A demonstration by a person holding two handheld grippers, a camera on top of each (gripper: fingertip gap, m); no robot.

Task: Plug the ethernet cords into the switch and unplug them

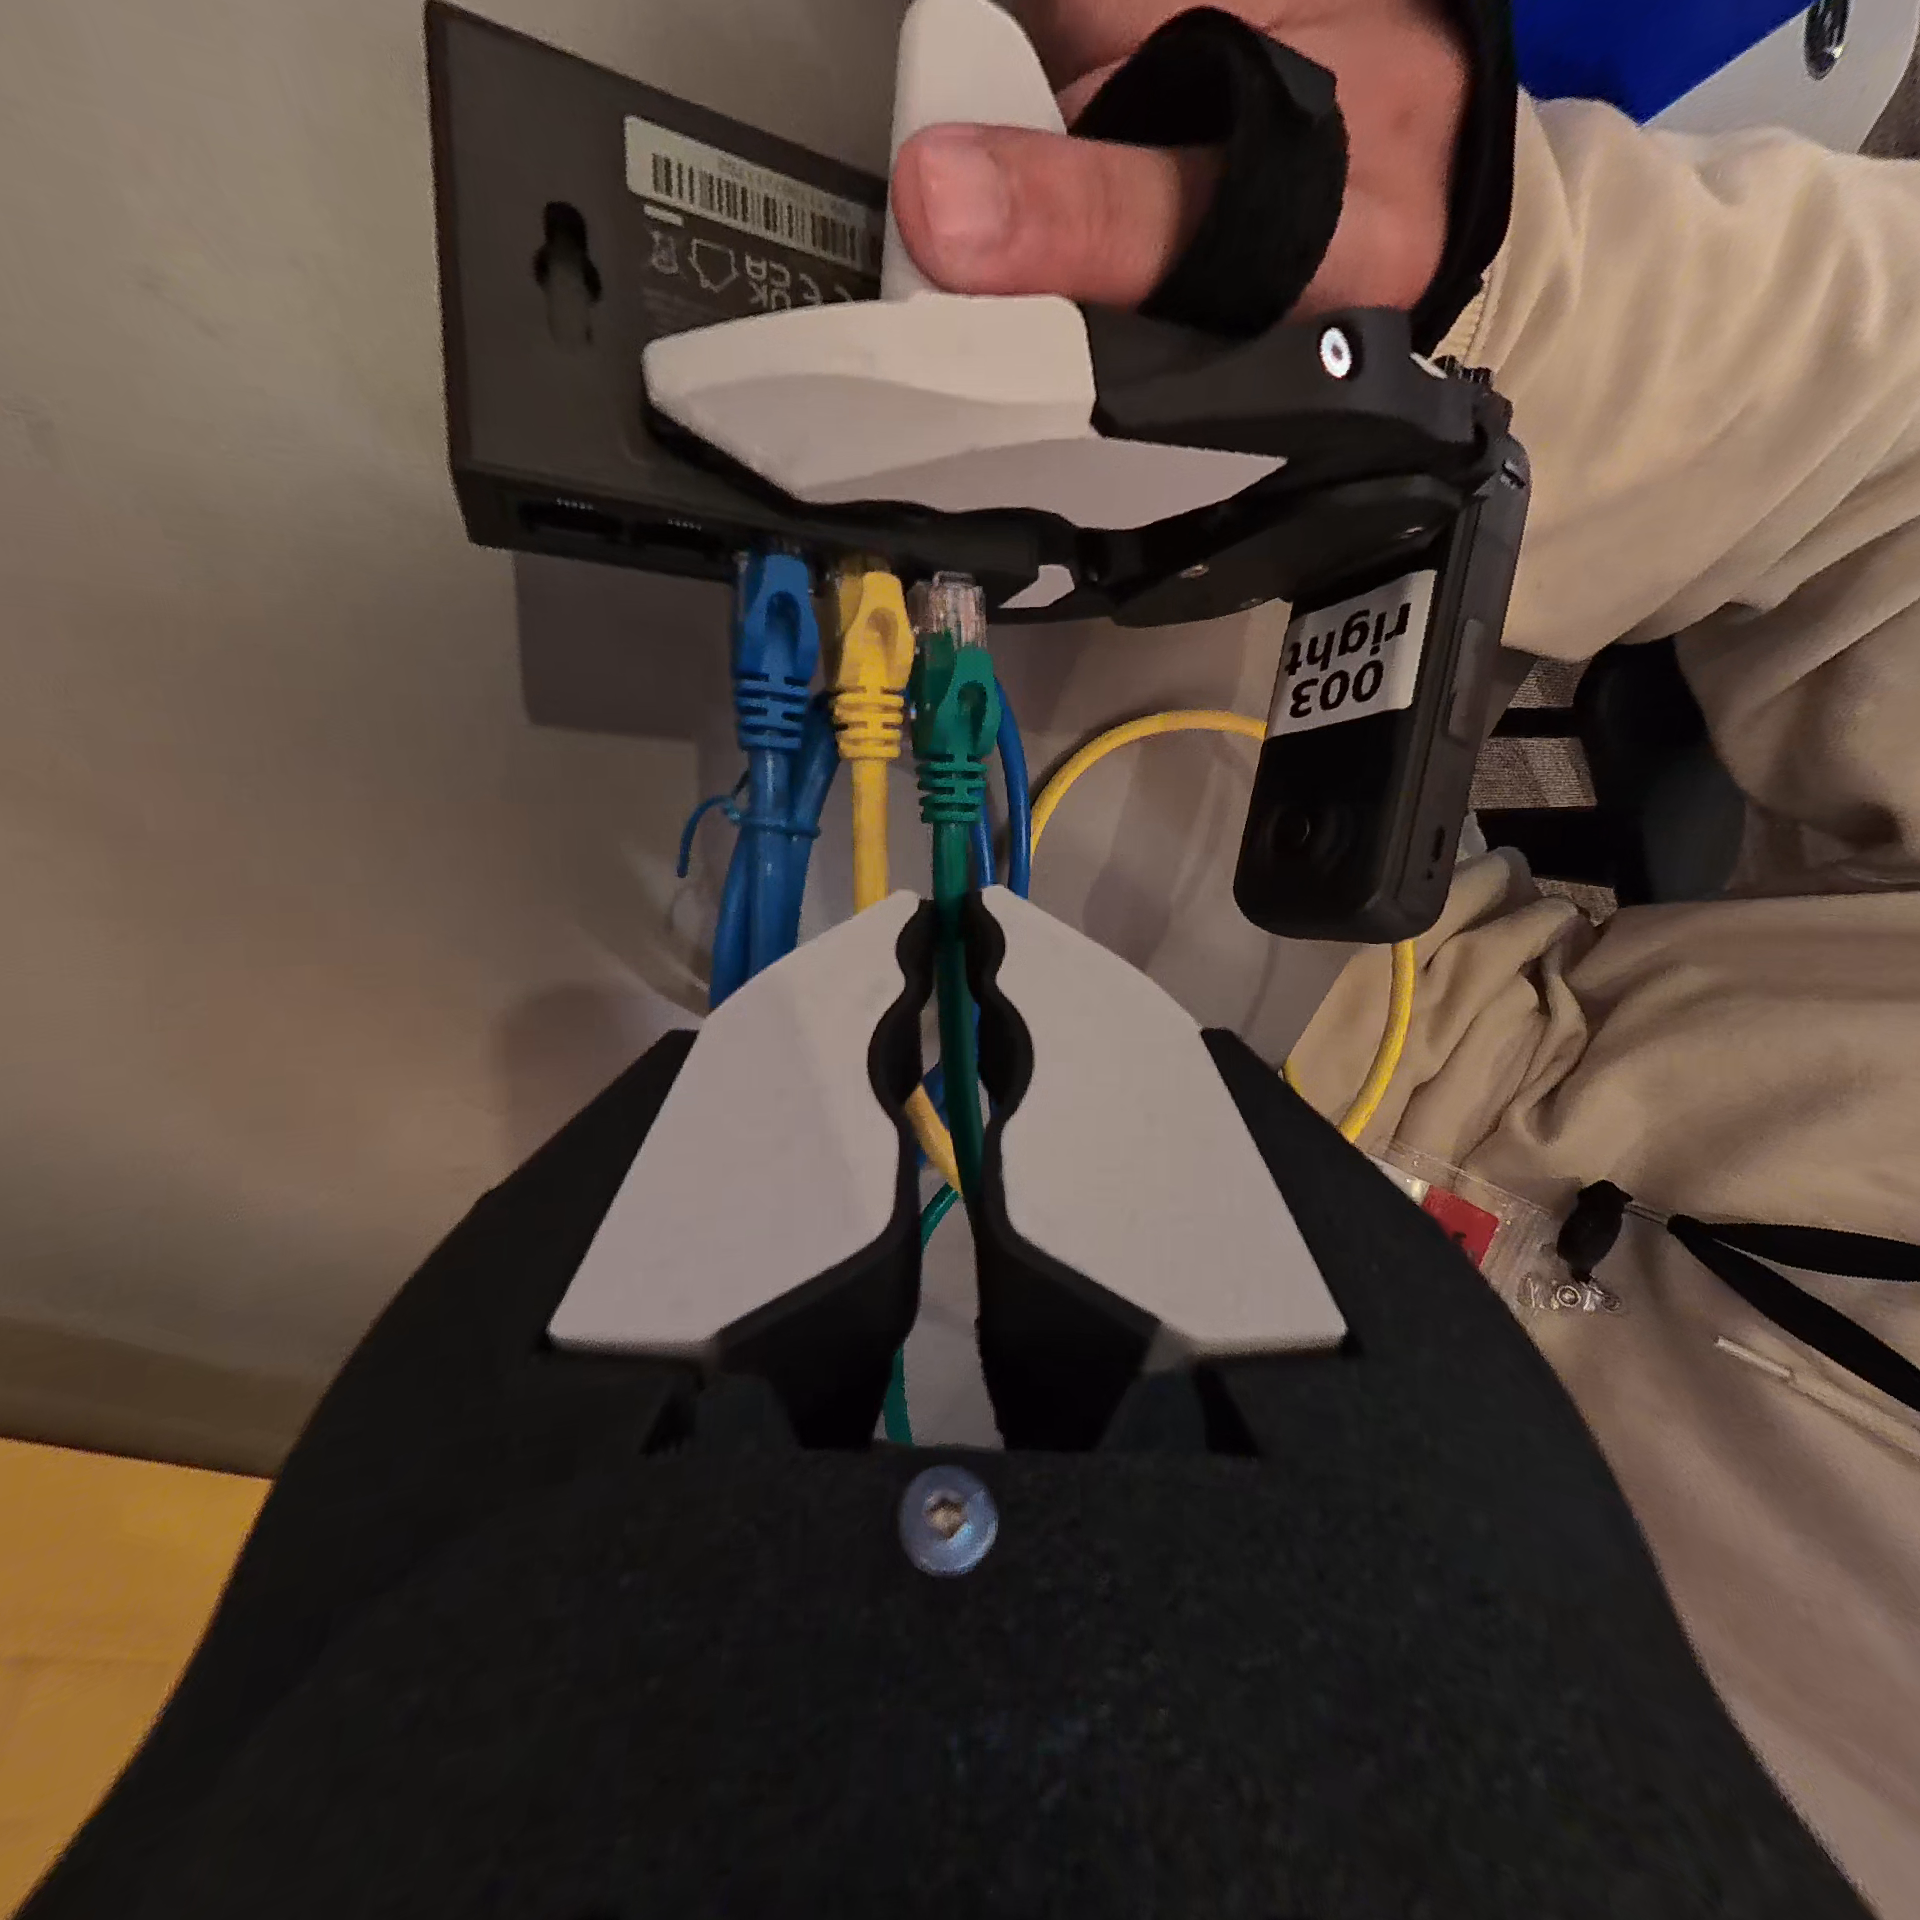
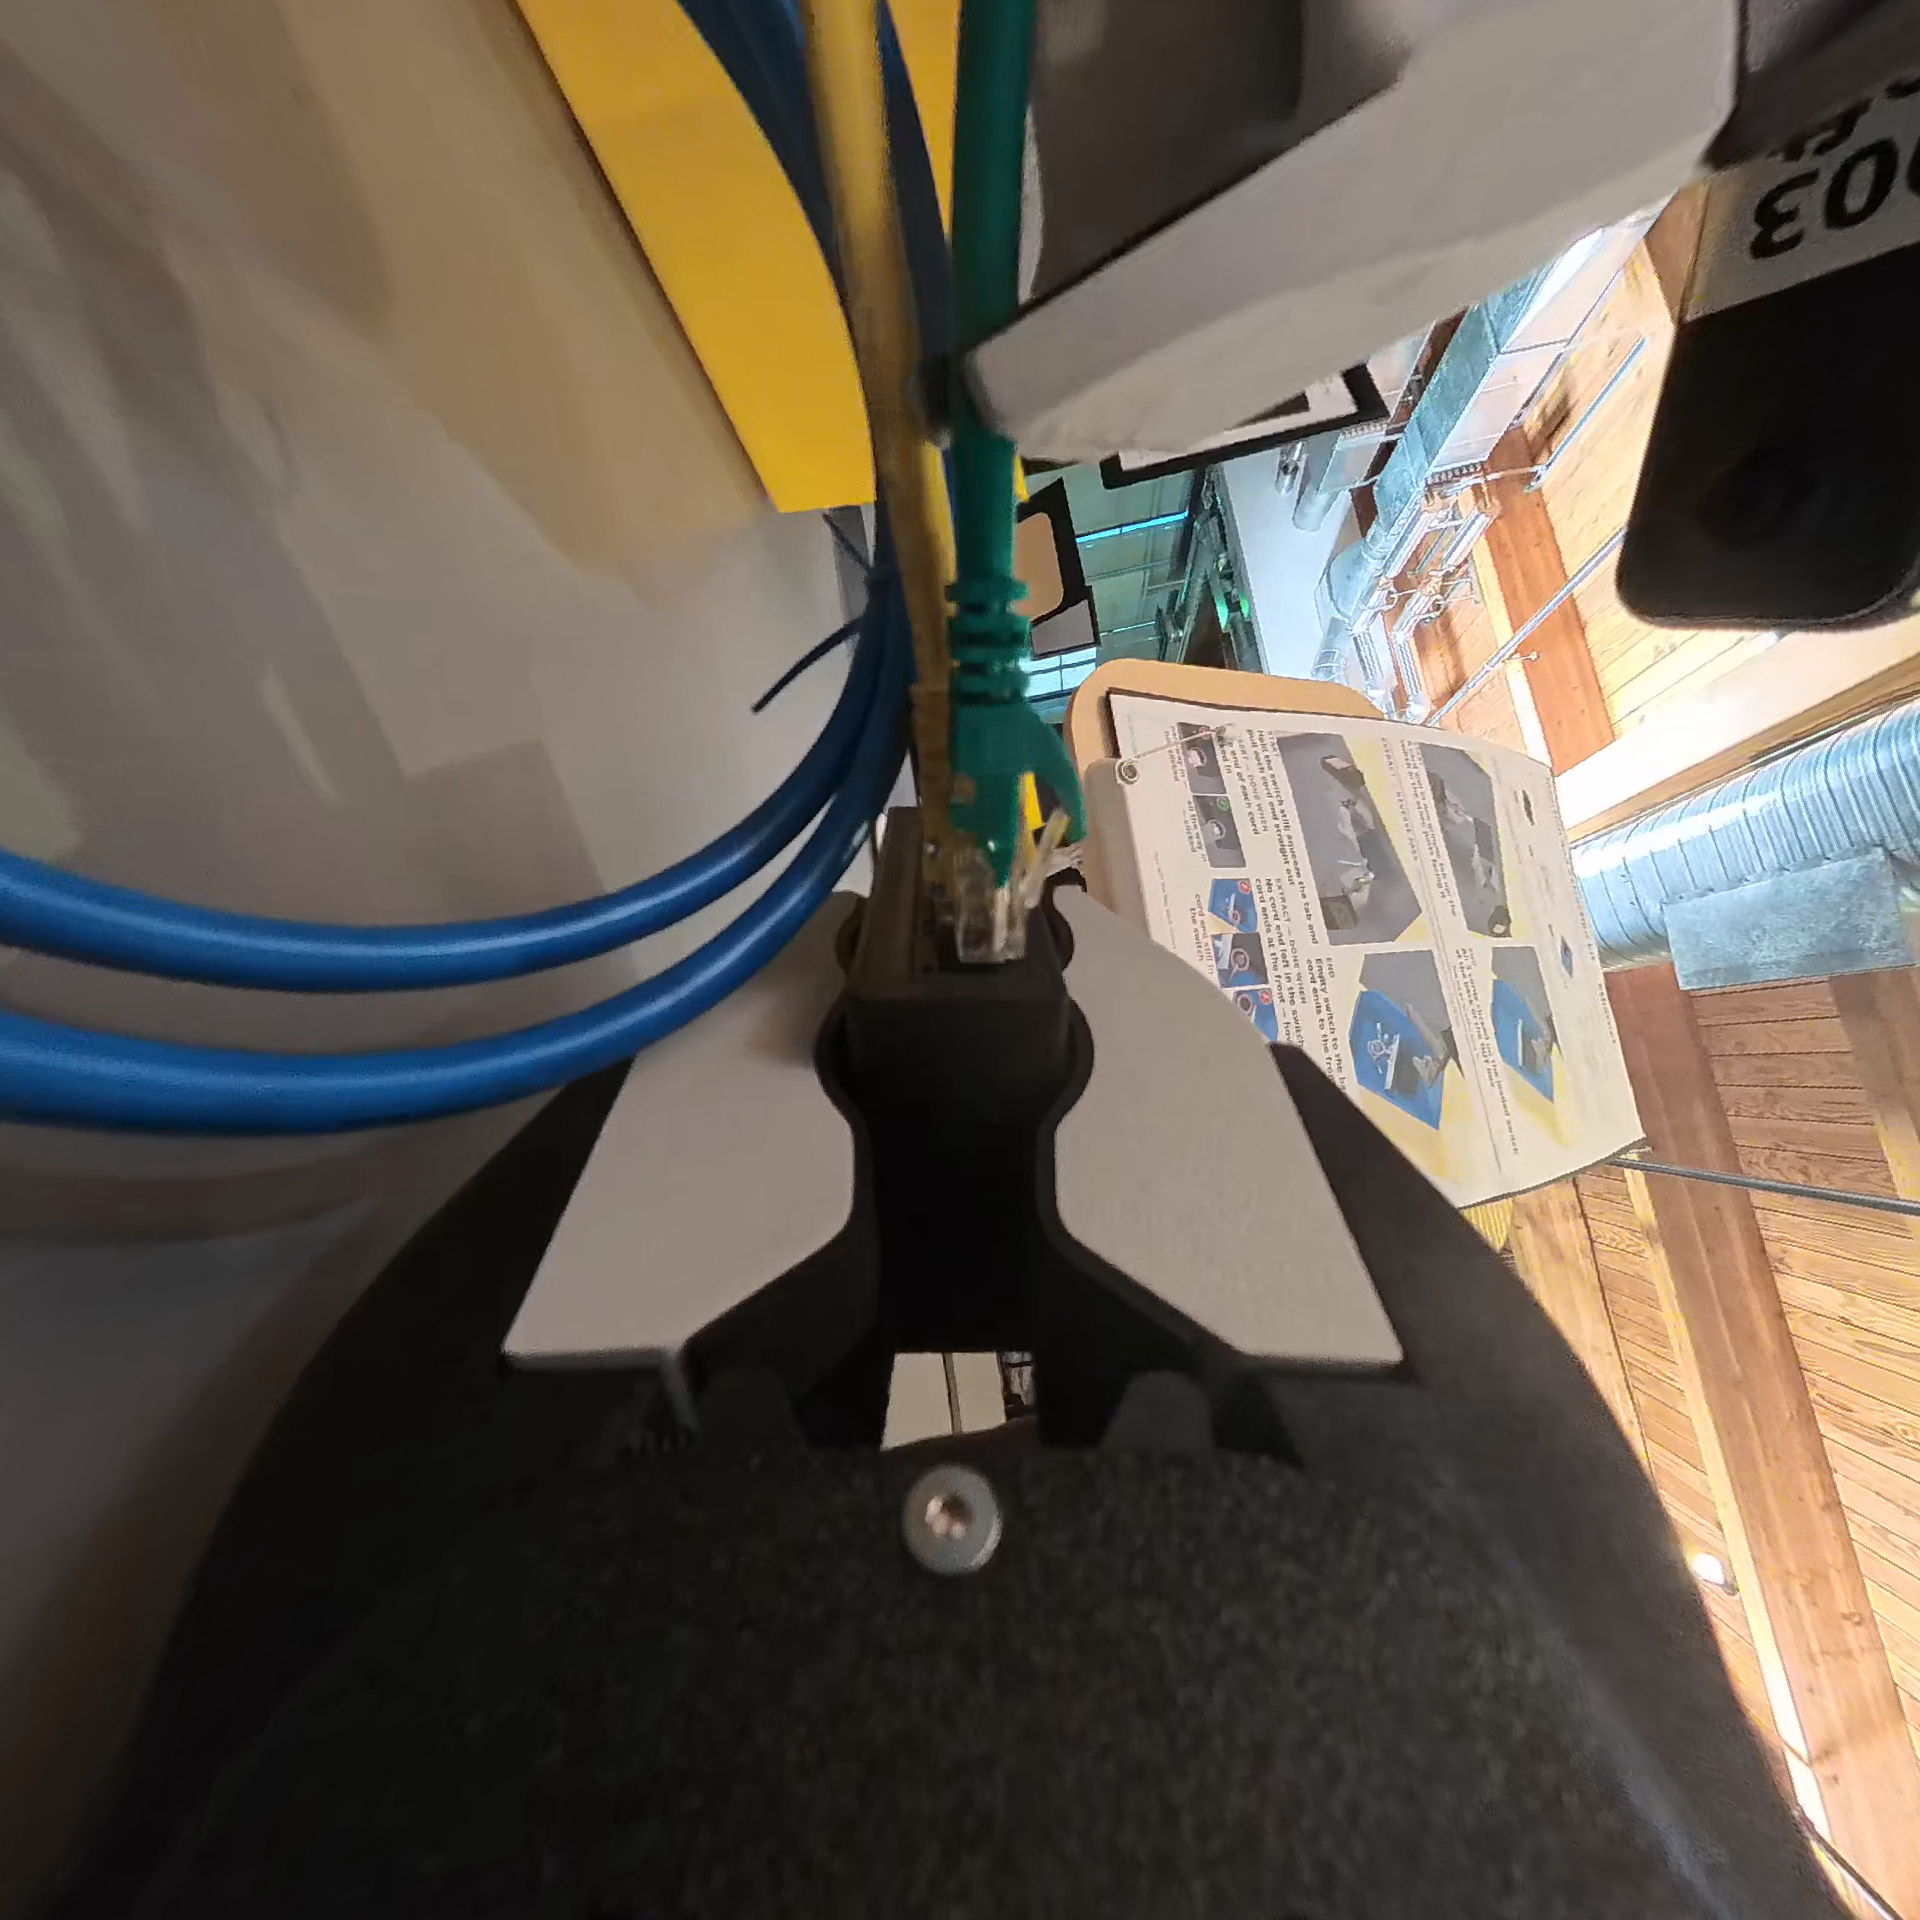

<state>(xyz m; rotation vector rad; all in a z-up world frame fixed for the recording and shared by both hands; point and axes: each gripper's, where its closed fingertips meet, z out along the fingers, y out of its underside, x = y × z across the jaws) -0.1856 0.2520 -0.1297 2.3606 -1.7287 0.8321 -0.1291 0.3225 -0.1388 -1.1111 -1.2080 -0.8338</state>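
The black switch [image 1: 582,364] is held up, its port row facing down. My right gripper [image 2: 956,925] is shut on the switch [image 2: 956,1029]; one of its white fingers [image 1: 862,416] lies across the switch body. A blue plug [image 1: 774,644] and a yellow plug [image 1: 868,655] sit in ports. My left gripper [image 1: 948,904] is shut on the green cord [image 1: 951,831] just below its plug [image 1: 951,675]. The green plug's clear tip shows at the port mouth, and I cannot tell how deep it sits. The green plug [image 2: 992,748] also shows in the right wrist view.
Blue cord loops [image 2: 416,987] hang at the left, and a yellow cord loop [image 1: 1382,1018] lies by a person's cream sleeve [image 1: 1662,520]. A pale wall is close behind. A printed sheet on a board [image 2: 1351,935] stands beyond the switch. A yellow table corner [image 1: 94,1558] is lower left.
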